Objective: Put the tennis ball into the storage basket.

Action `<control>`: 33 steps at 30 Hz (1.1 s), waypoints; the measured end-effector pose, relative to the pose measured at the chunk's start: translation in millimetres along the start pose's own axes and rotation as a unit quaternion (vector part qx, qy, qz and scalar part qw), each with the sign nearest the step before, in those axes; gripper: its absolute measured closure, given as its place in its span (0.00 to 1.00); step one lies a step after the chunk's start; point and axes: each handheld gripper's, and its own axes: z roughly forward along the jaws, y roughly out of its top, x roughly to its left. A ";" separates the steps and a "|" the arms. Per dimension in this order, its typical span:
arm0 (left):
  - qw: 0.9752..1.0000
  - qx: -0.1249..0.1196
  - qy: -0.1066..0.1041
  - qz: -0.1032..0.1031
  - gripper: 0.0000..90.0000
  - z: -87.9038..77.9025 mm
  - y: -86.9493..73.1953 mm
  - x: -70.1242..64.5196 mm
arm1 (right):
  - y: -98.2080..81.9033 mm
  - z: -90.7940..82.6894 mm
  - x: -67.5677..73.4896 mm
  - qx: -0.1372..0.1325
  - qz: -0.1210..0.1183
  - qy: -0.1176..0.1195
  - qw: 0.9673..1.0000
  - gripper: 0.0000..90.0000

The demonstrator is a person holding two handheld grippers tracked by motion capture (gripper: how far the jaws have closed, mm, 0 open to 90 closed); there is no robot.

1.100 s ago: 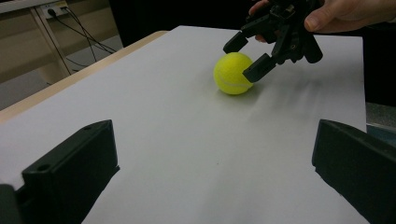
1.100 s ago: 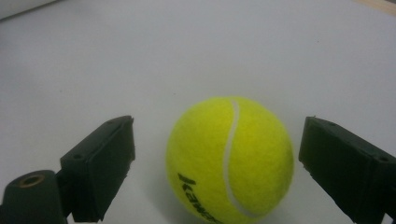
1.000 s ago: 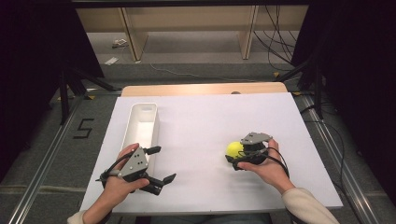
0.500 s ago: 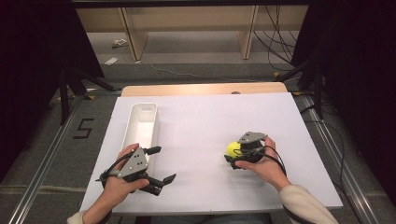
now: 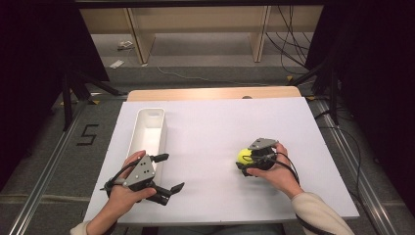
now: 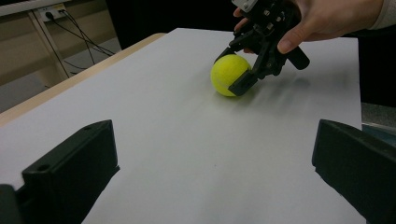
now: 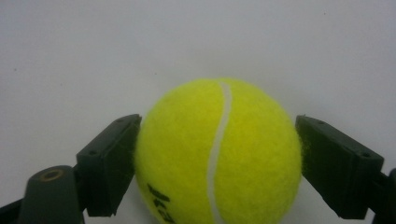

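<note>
white bin [image 5: 149, 128] at table's left, nothing visible inside. tennis ball [image 5: 244, 156] sits on white table [image 5: 205, 127], right gripper [image 5: 246, 161] jaws just closed, clamping it. left gripper [image 5: 169, 172] spread wide, nothing held.

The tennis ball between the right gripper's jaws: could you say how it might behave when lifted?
The tennis ball is round, so it would probably roll if released. Its fuzzy felt likely gives the right gripper, whose jaws have just closed onto its sides, good friction. It probably squashes slightly and seems light.
</note>
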 end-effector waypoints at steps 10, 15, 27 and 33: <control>1.000 0.000 0.000 0.001 0.00 0.0 -0.1 -0.1 | 1.1 -1.8 0.3 -0.002 -0.003 -0.003 1.000 0.28; 1.000 0.000 0.000 0.001 0.00 -0.1 -0.1 -0.1 | 1.4 -2.6 0.0 -0.001 -0.005 -0.003 1.000 0.29; 1.000 0.000 0.000 0.000 0.00 -0.4 -0.1 -0.1 | 4.2 -6.9 -1.5 -0.014 0.002 -0.007 1.000 0.29; 1.000 -0.001 0.000 0.001 0.00 -0.6 0.0 0.0 | 6.0 -9.5 -2.2 -0.023 0.008 -0.007 1.000 0.29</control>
